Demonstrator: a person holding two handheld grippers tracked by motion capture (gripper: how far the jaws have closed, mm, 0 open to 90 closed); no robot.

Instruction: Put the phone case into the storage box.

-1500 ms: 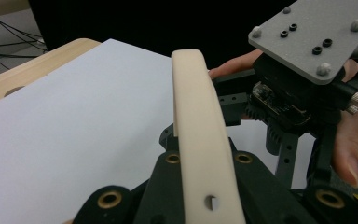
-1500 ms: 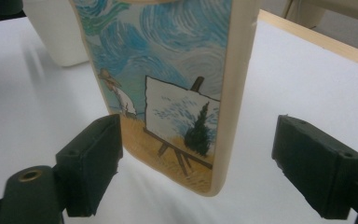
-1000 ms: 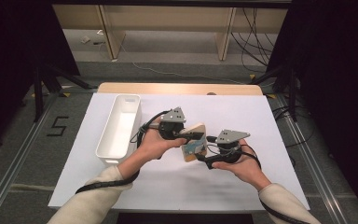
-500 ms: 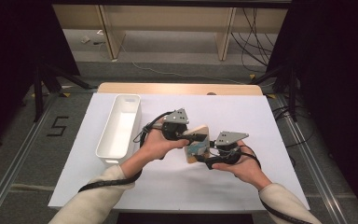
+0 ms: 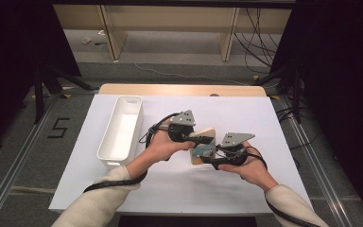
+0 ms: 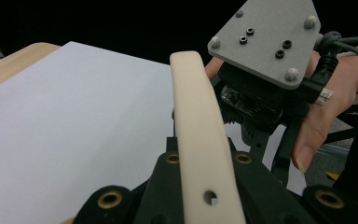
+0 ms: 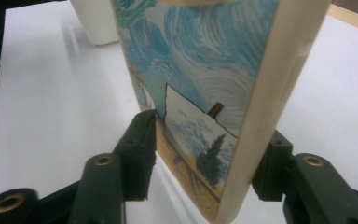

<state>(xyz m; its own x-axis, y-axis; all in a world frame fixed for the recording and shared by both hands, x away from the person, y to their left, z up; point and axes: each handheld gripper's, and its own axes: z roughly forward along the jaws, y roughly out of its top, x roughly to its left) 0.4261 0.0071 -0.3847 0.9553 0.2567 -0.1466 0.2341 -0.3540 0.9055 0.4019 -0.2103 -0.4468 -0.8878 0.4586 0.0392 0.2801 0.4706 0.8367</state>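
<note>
The left gripper (image 5: 203, 139) is clamping the wooden puzzle board (image 5: 202, 152) by its top edge, holding it upright, while the right gripper (image 7: 205, 154), jaws just closing, is straddling its lower edge, pads not clearly pressing.

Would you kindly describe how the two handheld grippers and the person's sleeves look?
Both the left gripper and the right gripper are black with two black jaws set with brass-coloured rivets. Each carries a grey three-cornered plate with small screws on top and trails a black cable along the forearm. The person wears cream long sleeves.
</note>
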